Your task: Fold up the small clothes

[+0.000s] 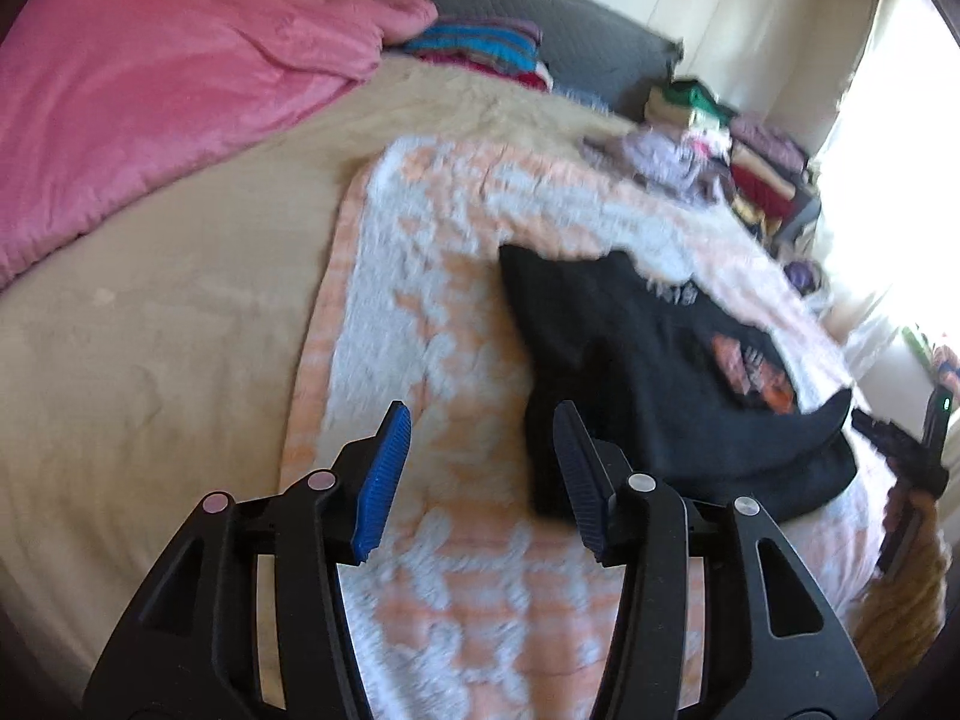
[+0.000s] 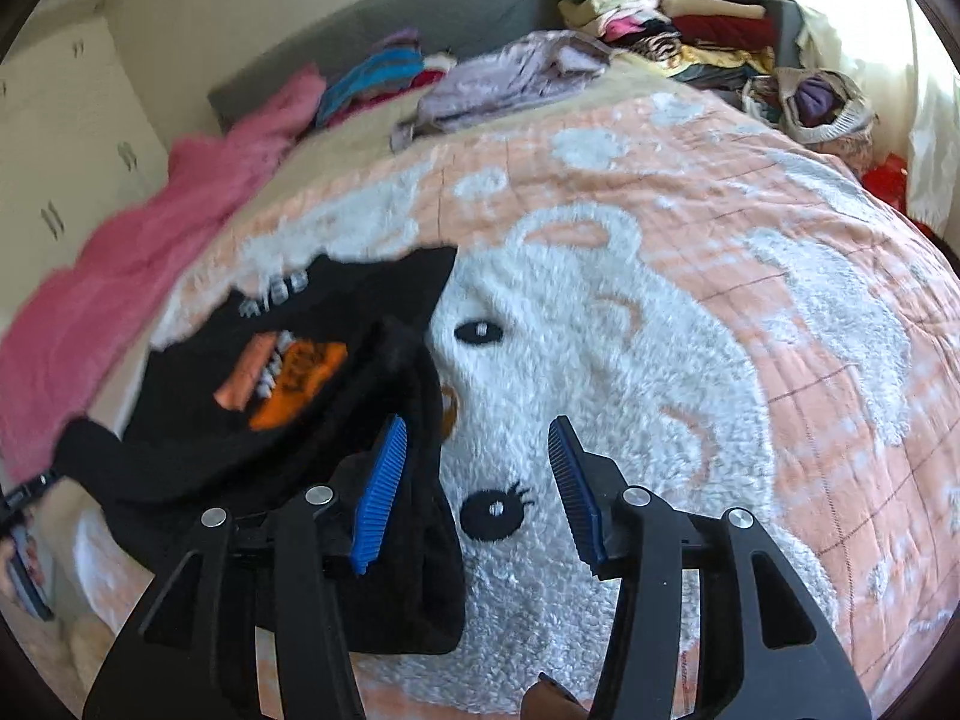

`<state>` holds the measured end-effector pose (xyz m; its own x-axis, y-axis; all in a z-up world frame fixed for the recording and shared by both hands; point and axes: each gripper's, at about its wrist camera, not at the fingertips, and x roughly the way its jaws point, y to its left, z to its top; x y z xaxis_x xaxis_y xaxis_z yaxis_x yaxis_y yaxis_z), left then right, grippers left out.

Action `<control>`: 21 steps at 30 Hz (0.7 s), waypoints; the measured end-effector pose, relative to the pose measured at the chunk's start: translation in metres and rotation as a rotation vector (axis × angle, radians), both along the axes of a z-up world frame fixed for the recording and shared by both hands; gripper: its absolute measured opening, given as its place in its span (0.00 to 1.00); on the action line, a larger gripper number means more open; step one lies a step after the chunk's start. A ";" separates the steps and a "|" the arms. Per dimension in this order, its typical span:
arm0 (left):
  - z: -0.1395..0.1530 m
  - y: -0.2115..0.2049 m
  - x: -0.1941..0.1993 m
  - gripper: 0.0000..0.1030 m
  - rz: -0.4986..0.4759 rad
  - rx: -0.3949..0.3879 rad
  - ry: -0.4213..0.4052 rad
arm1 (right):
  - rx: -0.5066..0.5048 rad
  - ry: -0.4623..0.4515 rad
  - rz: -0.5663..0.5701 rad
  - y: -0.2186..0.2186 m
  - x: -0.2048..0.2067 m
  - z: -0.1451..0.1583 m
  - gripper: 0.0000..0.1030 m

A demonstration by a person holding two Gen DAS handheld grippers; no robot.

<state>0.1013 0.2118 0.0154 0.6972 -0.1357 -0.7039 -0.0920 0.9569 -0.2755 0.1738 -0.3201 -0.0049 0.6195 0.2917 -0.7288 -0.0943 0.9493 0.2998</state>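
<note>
A small black shirt (image 1: 666, 372) with an orange print lies crumpled on the peach and white fluffy blanket (image 1: 420, 276). My left gripper (image 1: 480, 480) is open and empty, just left of the shirt's near edge; its right finger overlaps the black cloth. In the right wrist view the shirt (image 2: 282, 384) lies to the left on the blanket (image 2: 660, 330). My right gripper (image 2: 477, 492) is open and empty, its left finger over the shirt's right edge. The other gripper shows at the right edge of the left wrist view (image 1: 912, 456).
A pink duvet (image 1: 150, 102) lies on the beige bed at the left. Folded clothes stacks (image 2: 672, 18) and a lilac garment (image 2: 510, 78) sit near the grey headboard (image 1: 540, 18). A bag (image 2: 822, 102) with clothes is at the far right.
</note>
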 end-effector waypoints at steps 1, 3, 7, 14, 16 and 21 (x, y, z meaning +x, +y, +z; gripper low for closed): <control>-0.006 -0.003 0.003 0.40 -0.020 0.024 0.023 | -0.007 0.007 0.018 0.005 0.002 -0.003 0.47; -0.013 -0.011 0.010 0.40 -0.067 0.067 0.044 | -0.015 0.011 0.052 0.014 0.007 -0.007 0.47; -0.019 -0.028 0.028 0.40 -0.151 0.097 0.061 | -0.011 0.013 0.097 0.028 0.024 -0.011 0.47; -0.007 -0.049 0.062 0.48 -0.248 0.100 0.026 | 0.062 0.006 0.128 0.032 0.051 -0.006 0.14; -0.008 -0.053 0.075 0.48 -0.262 0.100 0.039 | 0.075 0.008 0.125 0.030 0.057 -0.005 0.10; -0.009 -0.053 0.099 0.48 -0.280 0.039 0.059 | 0.104 0.037 0.087 0.025 0.067 -0.011 0.11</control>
